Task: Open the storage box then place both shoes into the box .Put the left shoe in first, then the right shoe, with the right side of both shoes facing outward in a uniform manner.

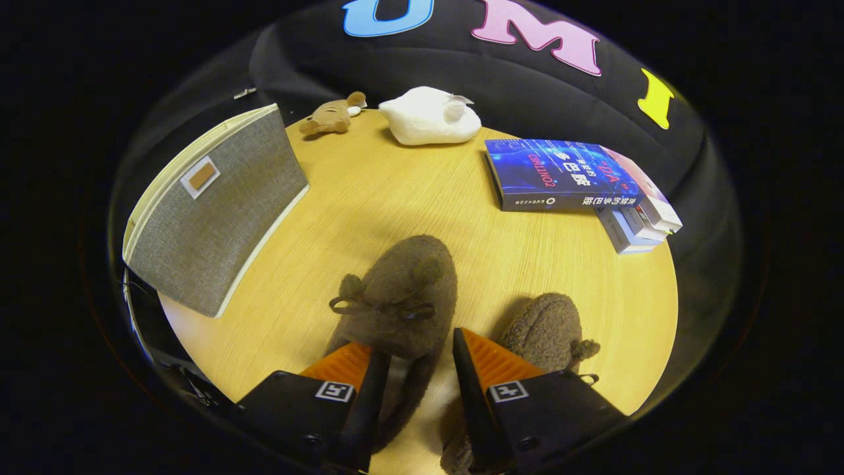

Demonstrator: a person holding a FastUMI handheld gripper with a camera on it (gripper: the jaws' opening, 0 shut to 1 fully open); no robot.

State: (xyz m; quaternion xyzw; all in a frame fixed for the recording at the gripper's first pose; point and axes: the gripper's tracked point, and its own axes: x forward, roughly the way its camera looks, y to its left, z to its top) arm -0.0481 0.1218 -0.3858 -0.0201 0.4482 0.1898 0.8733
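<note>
The gripper (420, 353) pinches one of two brown shoes (402, 290); one grey storage box (217, 211) stands nearby.

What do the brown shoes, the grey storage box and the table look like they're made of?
Brown shoes: fuzzy, matte fleece-like fabric, nap visible; one sits between the gripper jaws. Grey storage box: woven textile, visible weave, cream edging. Table: light wood or wood-look laminate, fine grain lines, smooth finish.

Cloth, plush and wood grain

Two brown fuzzy plush shoes, one (402, 290) between the hand-held gripper (420, 356) fingers, one (547, 330) beside, lie on the matt, light wood-grain round table (395, 191); the grey woven-fabric storage box (217, 211) looks coarse; the blue book's cover (560, 173) is glossy.
</note>
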